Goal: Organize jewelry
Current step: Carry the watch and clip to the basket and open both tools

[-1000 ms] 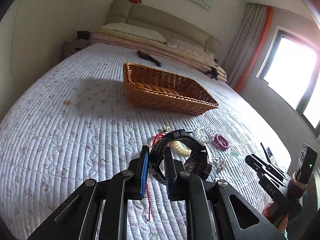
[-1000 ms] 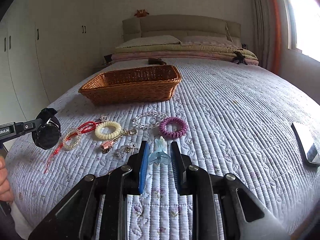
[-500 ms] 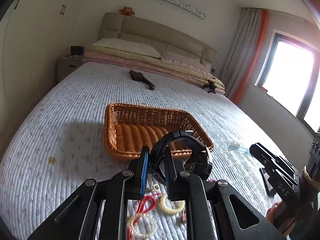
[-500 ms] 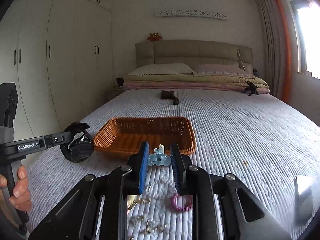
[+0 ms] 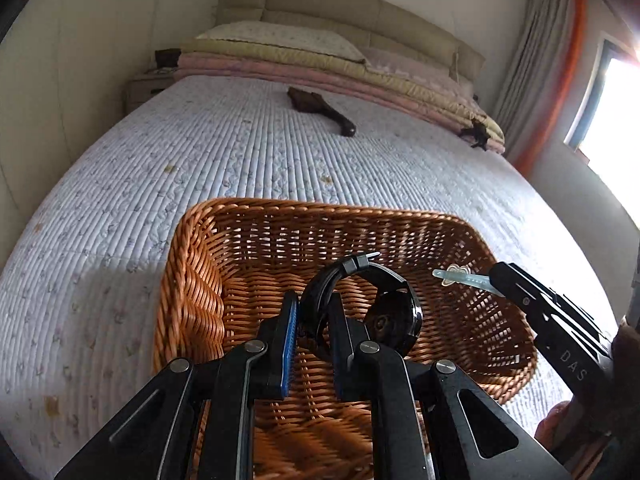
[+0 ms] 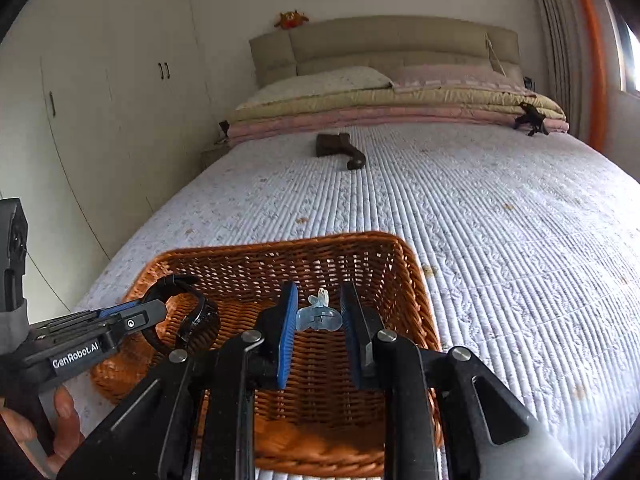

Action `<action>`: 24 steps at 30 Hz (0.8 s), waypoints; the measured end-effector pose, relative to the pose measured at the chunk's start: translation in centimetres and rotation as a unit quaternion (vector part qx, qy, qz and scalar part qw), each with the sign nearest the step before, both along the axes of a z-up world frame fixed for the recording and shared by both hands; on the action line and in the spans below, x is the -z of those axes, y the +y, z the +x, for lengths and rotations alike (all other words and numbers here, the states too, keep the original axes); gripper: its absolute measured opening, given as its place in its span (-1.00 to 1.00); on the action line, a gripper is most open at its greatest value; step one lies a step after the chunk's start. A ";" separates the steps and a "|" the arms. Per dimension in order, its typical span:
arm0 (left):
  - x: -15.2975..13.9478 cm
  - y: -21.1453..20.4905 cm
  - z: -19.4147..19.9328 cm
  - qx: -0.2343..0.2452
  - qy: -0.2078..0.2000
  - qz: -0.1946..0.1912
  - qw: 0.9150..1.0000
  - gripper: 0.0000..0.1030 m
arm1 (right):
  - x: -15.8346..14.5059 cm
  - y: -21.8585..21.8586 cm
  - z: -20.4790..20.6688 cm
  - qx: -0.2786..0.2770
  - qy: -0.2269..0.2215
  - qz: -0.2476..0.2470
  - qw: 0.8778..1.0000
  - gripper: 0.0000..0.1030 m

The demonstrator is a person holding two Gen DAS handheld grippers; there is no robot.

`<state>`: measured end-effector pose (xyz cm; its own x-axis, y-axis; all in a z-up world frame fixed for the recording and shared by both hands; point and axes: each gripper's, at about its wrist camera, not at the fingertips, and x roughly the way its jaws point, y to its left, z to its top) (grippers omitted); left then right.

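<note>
both claws grip over the basket (image 5: 188, 280): left claw (image 5: 314, 312) pinches the black watch (image 5: 376, 308) strap, right claw (image 6: 319, 316) clamps the pale blue hair clip (image 6: 318, 316). i'd lower each inside the basket before letting go.

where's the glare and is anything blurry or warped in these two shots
Left wrist view: the window at the right edge is blown out white, the wicker basket weave smears at the bottom, and the bed bulges from fisheye. Right wrist view: only a sliver of bright window, the wardrobe edges curve, and the basket's near rim looks soft.
</note>
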<state>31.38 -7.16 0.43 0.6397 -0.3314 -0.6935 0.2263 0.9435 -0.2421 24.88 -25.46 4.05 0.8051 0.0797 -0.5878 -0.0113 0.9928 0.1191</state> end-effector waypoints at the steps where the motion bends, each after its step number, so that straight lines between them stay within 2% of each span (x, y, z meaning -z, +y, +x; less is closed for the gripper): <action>1: 0.4 -0.1 0.1 0.000 0.006 0.002 1.000 -0.72 | 0.6 -0.1 0.3 0.000 0.011 -0.001 1.000 -0.52; 5: 1.2 -0.4 0.6 -0.005 0.020 0.018 1.000 -0.72 | 2.7 -0.5 0.9 -0.001 0.052 0.002 0.999 -0.52; 9: 1.2 0.0 0.7 -0.011 0.028 0.007 1.000 -0.71 | 3.2 -0.7 0.1 0.002 0.061 -0.003 0.998 -0.51; 12: 0.8 0.5 0.3 -0.008 0.023 0.001 1.000 -0.60 | 3.1 -0.8 -0.6 -0.007 0.071 0.013 0.997 -0.50; 13: 0.5 0.7 0.0 -0.006 0.019 -0.003 1.000 -0.40 | 2.8 -0.9 -1.1 -0.008 0.070 0.017 0.997 -0.50; 14: 0.0 0.9 -0.5 -0.003 0.009 -0.011 1.000 -0.23 | 2.5 -1.1 -1.4 -0.008 0.067 0.020 0.997 -0.48; 15: -0.5 1.2 -1.1 0.000 -0.002 -0.019 1.000 -0.19 | 2.3 -1.4 -1.8 -0.008 0.066 0.026 0.997 -0.47; 20: -3.8 2.5 -4.6 0.017 -0.048 -0.049 0.997 -0.15 | 0.6 -2.2 -5.0 -0.004 0.041 0.041 0.998 -0.41; 24: -6.0 3.9 -9.1 0.030 -0.090 -0.066 0.993 -0.14 | -1.1 -2.4 -9.7 -0.016 0.001 0.059 0.998 -0.41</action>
